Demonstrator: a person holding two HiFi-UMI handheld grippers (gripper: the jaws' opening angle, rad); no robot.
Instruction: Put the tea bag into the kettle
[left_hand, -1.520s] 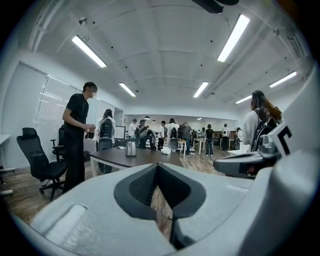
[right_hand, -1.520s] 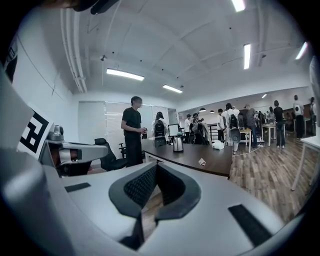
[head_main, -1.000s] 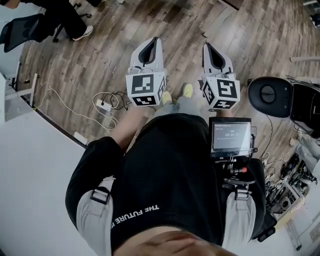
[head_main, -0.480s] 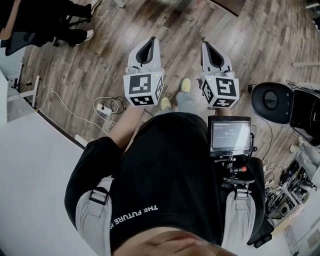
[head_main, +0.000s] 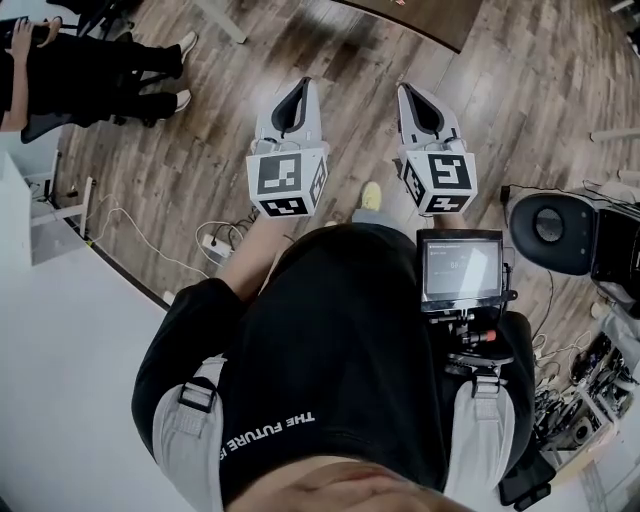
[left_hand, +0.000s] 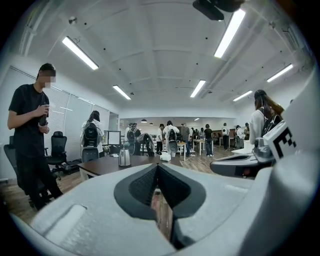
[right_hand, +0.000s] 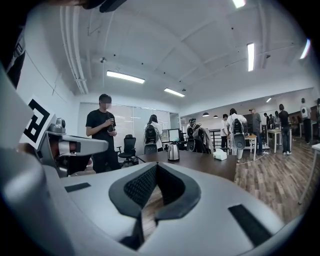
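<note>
Open-plan office. Wood-plank floor (head_main: 180, 140), with a white cable and power strip (head_main: 214, 243) lying on it near a white surface (head_main: 70, 340) at left. White ceiling (left_hand: 160, 55) with long strip lights (left_hand: 80, 52). Dark brown counter (right_hand: 210, 165) mid-room, black office chair (right_hand: 129, 146) off its left end. Windows with blinds (left_hand: 75, 115) along the left wall. People (left_hand: 172, 134) standing among desks beyond the counter's far edge. Black round seat (head_main: 550, 225) at right, on the floor.

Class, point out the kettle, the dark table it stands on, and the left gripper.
kettle (right_hand: 173, 152): right gripper view, on its steel body.
dark table (right_hand: 202, 162): right gripper view, on the bare top right of the kettle.
left gripper (head_main: 305, 86): head view, at its closed tips.
</note>
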